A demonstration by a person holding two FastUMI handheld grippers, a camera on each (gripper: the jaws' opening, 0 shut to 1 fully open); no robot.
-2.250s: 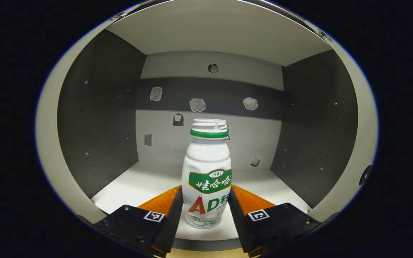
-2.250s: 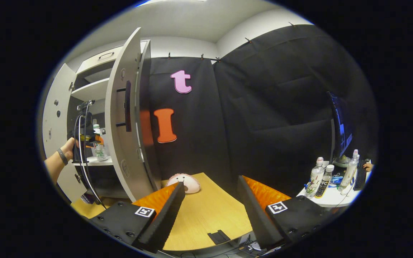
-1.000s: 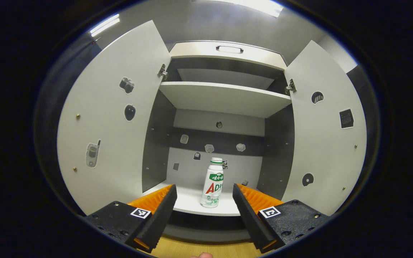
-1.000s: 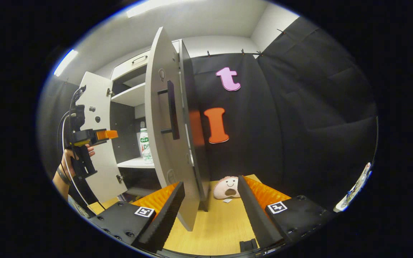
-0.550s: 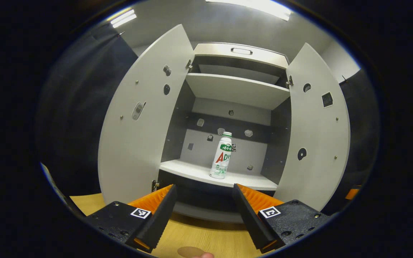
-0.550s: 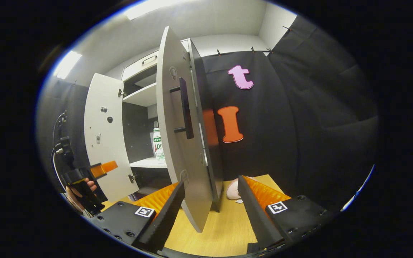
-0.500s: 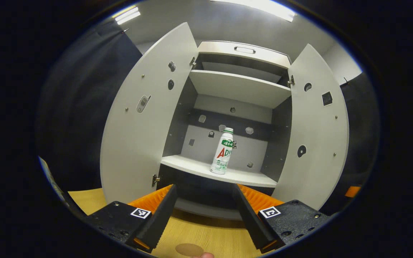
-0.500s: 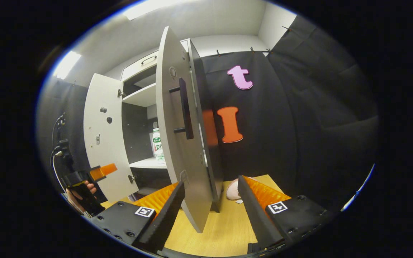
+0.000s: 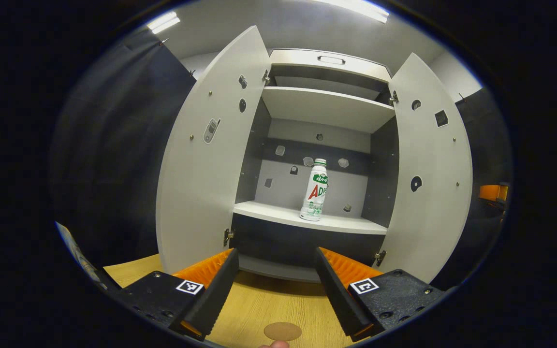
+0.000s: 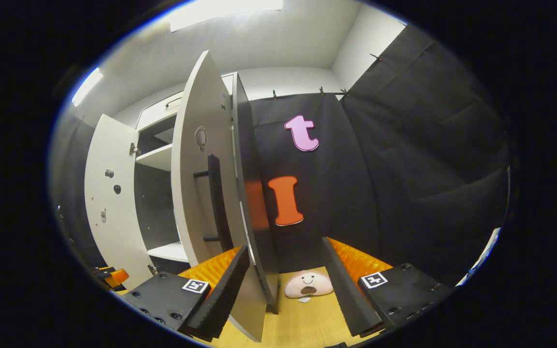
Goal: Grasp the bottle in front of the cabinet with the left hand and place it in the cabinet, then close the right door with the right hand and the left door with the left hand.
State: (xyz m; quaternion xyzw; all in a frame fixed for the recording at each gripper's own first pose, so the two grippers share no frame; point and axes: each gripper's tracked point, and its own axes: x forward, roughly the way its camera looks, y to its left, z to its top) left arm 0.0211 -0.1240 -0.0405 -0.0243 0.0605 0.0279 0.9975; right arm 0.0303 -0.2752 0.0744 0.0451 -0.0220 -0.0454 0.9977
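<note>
White bottle (image 9: 314, 190) stood upright on the cabinet's lower shelf (image 9: 278, 215), released. Both doors stood open. Left gripper (image 9: 273, 282) hung before the cabinet, fingers apart and empty. Right gripper (image 10: 282, 282), fingers apart, straddled the right door (image 10: 200, 193) edge; closing it appeared next, requiring a leftward push.

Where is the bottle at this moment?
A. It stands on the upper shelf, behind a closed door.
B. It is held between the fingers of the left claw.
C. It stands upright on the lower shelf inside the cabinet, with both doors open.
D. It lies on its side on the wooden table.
C: in the left gripper view the bottle stands upright on the lower shelf, free of the open left claw, and both doors are open.
</note>
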